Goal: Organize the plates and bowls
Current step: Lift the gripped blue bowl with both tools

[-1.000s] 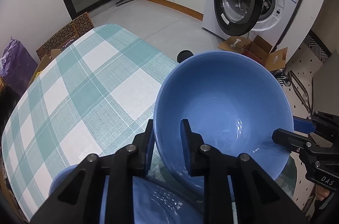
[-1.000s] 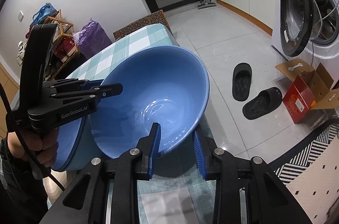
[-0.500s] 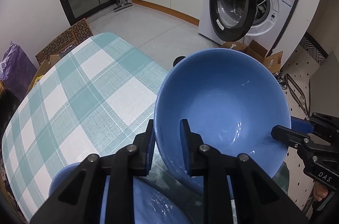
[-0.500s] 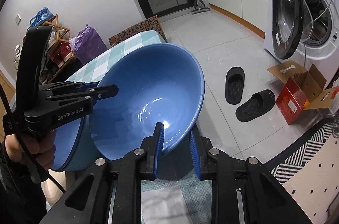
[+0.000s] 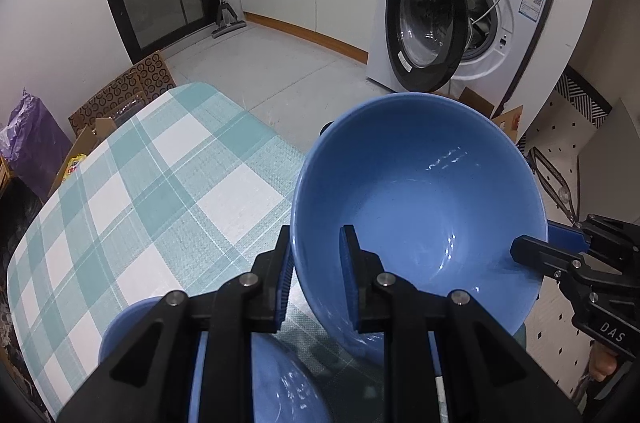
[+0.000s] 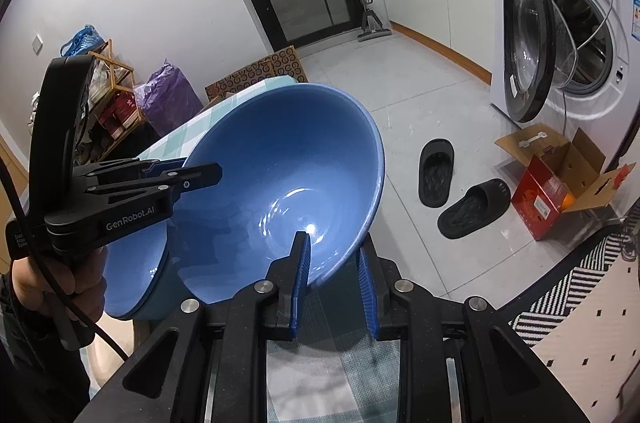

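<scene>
Checked bench [image 5: 132,191] below; blue bowl [image 5: 420,215] rim pinched by left fingers [image 5: 348,263] at 6 o'clock, right fingers [image 6: 301,263] nearly closed, clamping opposite rim.

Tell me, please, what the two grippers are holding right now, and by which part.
Both hold one blue bowl by its rim: the left gripper on the near edge, the right gripper on the opposite edge, fingers inside and outside the wall.

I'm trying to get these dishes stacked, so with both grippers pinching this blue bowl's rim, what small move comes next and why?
Probably carry the blue bowl sideways over the second bowl beside and below it, then lower it in. The left gripper and right gripper each clamp opposite sides of the rim, the bowl is tilted clear of the checked table, so nesting looks like the nearest tidy spot.
</scene>
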Action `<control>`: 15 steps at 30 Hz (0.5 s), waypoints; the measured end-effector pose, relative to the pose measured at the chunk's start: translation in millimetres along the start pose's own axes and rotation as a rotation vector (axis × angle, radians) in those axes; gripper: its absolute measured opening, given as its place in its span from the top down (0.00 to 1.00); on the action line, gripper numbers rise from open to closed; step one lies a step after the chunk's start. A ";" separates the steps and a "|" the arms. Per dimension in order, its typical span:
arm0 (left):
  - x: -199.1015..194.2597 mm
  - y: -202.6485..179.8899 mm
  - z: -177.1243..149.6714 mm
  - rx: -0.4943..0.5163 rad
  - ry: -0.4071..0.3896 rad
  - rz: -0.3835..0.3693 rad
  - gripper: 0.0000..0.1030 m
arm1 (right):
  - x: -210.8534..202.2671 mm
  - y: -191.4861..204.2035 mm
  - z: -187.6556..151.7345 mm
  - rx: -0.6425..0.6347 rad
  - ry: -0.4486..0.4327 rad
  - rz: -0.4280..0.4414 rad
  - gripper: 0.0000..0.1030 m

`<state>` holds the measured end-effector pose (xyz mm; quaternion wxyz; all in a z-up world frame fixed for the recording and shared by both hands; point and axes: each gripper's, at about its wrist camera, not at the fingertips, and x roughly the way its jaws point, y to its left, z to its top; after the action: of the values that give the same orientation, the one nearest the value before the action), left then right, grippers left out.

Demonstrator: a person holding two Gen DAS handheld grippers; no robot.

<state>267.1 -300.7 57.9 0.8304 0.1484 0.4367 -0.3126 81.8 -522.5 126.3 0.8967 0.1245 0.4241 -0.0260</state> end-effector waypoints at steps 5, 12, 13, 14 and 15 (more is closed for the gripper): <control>-12.1 -4.9 0.5 0.002 -0.024 -0.003 0.80 | -15.3 1.3 -2.1 0.000 -0.022 -0.001 0.77; -30.5 -7.3 -2.8 -0.004 -0.057 0.003 0.80 | -34.8 6.1 -5.2 -0.012 -0.049 0.003 0.77; -34.2 -7.6 -3.6 -0.006 -0.064 0.006 0.80 | -37.6 7.6 -5.8 -0.015 -0.054 0.004 0.77; -36.6 -7.8 -4.1 -0.008 -0.067 0.007 0.80 | -40.2 9.0 -6.2 -0.017 -0.058 0.007 0.77; -39.8 -8.0 -4.8 -0.009 -0.073 0.008 0.80 | -43.2 11.5 -6.5 -0.020 -0.063 0.008 0.77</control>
<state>242.0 -288.8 88.0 0.8478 0.1347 0.4069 -0.3123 51.1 -512.4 157.7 0.9109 0.1163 0.3953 -0.0221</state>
